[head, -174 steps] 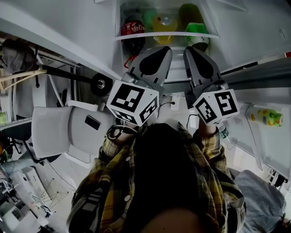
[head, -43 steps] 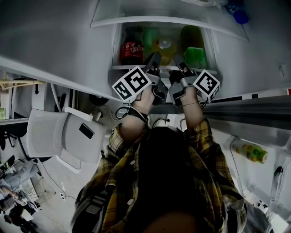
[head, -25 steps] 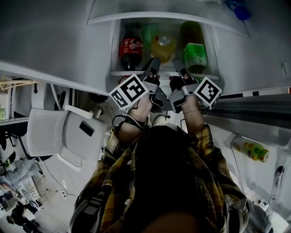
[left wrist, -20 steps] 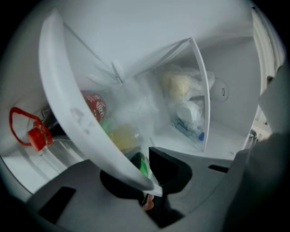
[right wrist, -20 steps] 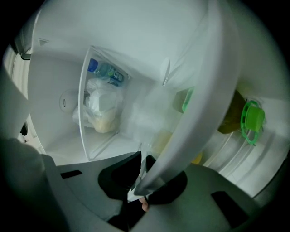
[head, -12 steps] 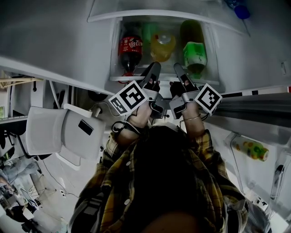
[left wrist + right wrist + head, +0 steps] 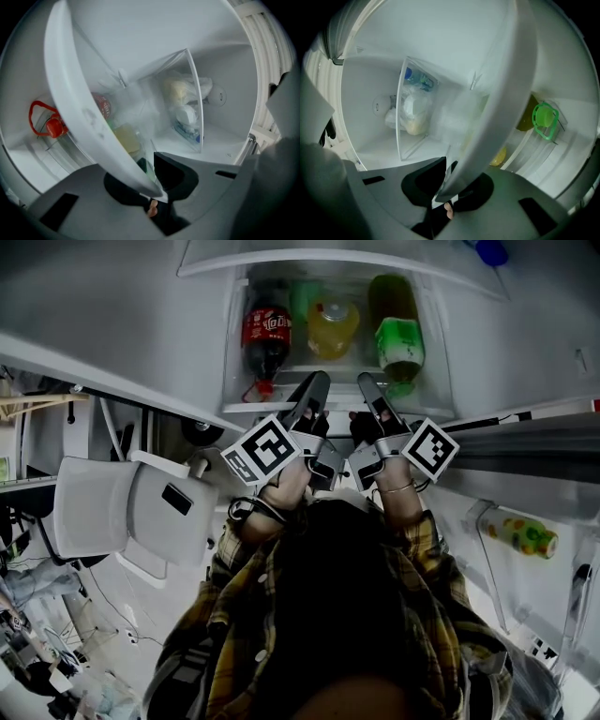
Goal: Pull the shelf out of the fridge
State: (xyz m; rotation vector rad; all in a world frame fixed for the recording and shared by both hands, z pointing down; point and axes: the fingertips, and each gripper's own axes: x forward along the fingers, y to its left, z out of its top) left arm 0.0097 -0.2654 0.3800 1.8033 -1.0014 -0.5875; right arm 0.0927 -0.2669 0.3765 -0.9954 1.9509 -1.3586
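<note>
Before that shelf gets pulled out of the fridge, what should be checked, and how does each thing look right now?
1. Grip of the left hand-held gripper on the shelf rim: ok.
2. Grip of the right hand-held gripper on the same rim: ok.
3. Both grips side by side near the rim's middle, for a straight pull: ok.
4. No load on the shelf: cannot tell. The cola bottle, yellow bottle and green bottle may lie on it or under it.
5. The fridge door swung clear: ok.
</note>
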